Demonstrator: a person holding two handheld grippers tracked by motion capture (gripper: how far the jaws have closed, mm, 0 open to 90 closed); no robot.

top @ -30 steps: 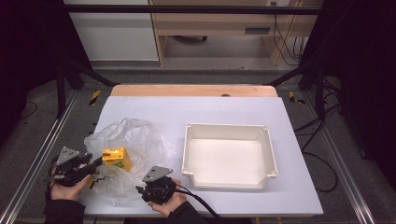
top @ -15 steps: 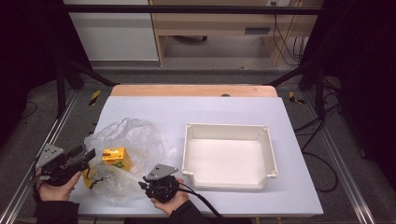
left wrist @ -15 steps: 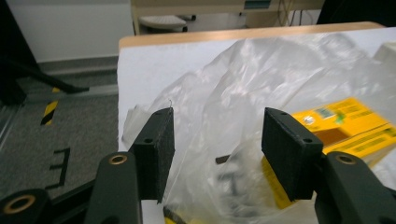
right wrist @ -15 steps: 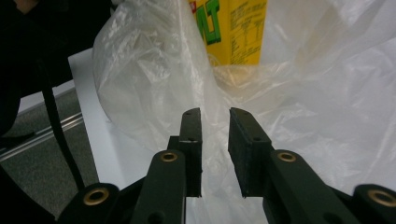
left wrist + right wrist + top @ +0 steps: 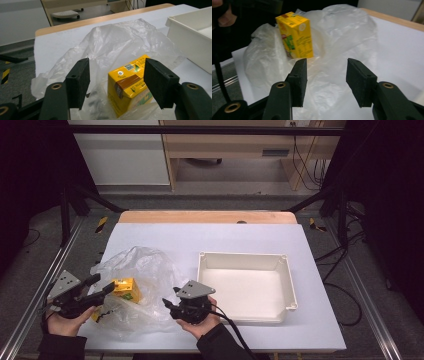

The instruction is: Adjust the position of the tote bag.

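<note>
Left gripper: jaws apart, just been opening, nothing pinched; yellow carton seen between the pads but beyond them, not pressed. Right gripper: jaws apart too, just been opening, only crumpled film of the plastic bag beyond the pads, no grip on it.

Carton upright inside the bag, long axis roughly vertical, top tilted slightly away from the right gripper, brown-taped top face toward the left gripper. In the high view, carton at the near left part of the table, between the left gripper and the right gripper, closer to the left one.

Bag clear, rumpled, spread flat on the white cover, holding the carton and something dark and small at its near edge, too blurred to name. White tray just right of the bag, shallow, holding nothing.
</note>
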